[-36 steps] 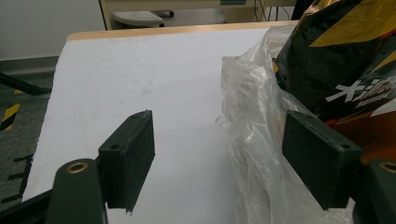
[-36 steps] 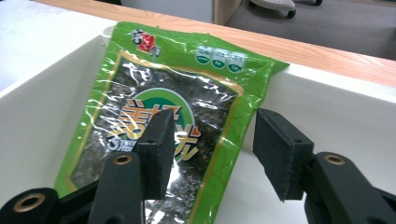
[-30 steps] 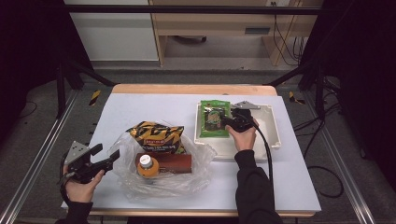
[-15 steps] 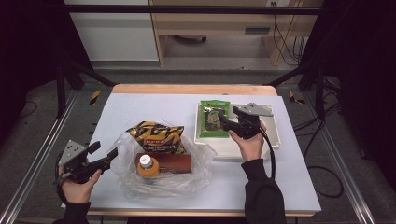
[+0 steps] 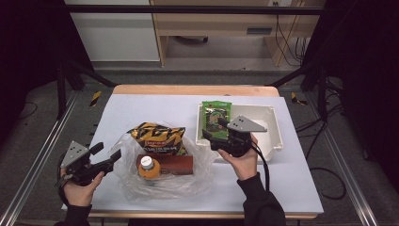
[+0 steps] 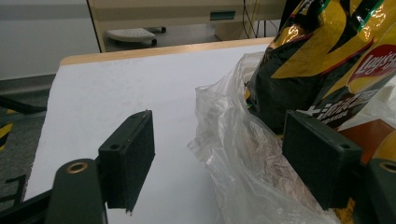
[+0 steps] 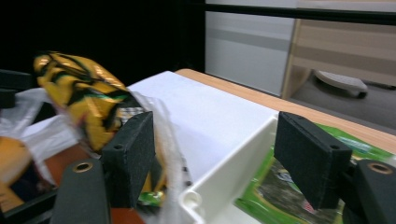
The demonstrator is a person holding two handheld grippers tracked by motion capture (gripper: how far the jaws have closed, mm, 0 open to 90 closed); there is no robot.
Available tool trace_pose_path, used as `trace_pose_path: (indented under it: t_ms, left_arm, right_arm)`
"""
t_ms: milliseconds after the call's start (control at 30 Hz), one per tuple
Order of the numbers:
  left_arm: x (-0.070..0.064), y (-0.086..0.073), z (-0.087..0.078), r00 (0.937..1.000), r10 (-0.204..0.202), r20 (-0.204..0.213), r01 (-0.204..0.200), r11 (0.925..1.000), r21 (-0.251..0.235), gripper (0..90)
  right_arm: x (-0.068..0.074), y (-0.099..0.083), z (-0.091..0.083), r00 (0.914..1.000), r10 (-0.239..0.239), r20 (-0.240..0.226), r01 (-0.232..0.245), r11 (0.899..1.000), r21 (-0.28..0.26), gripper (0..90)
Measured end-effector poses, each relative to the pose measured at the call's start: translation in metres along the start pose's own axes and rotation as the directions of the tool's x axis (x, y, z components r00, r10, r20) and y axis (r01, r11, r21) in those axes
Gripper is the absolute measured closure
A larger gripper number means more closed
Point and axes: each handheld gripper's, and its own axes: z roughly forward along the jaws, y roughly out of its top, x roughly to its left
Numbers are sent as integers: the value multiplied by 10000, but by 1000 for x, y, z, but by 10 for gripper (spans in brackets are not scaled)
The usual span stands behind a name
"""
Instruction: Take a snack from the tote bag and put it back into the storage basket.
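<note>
I have the left gripper [image 5: 106, 157] at about 8 o'clock on the desk [image 5: 141, 108], and its jaws stand wide, holding nothing. In the left gripper view the crumpled edge of the clear plastic bag [image 6: 233, 154] lies between them, nearer to the right jaw; I cannot tell whether it touches that jaw.

The bag is spread at the front middle of the desk. On it I see a black-and-yellow chip bag [image 5: 157, 139], a brown box [image 5: 171, 164] and an orange bottle with a white cap [image 5: 148, 167] — the bottle just beside the box.

The right gripper [image 5: 212, 131] hangs at about 3 o'clock over the left rim of the white tray [image 5: 275, 129]. Its jaws are also wide and empty. A green packet [image 5: 215, 113] lies inside the tray, in its left part.
</note>
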Motion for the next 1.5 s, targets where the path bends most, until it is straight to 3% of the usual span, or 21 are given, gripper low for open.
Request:
trace_pose_path:
  t_ms: [267,567,1000,1300,1500]
  left_arm:
    - [-1,-1,1,10000,5,50,-6,10000,73,249]
    - [0,-3,3,10000,-32,43,31,9999,141,248]
    - [1,-2,4,10000,-40,20,40,9998,187,246]
    - [3,-3,4,9999,-87,-53,88,9998,186,245]
    - [5,-4,4,9999,-126,-82,128,9998,168,246]
  right_arm:
    - [29,-2,15,9966,-36,-820,45,9999,108,253]
    - [48,-2,30,9910,-161,-1329,202,9994,292,239]
    - [60,4,49,9878,-227,-1540,296,9986,432,232]
    - [65,-2,70,9860,-237,-1648,390,9952,900,236]
    - [66,-4,83,9856,-29,-1690,202,9947,1005,265]
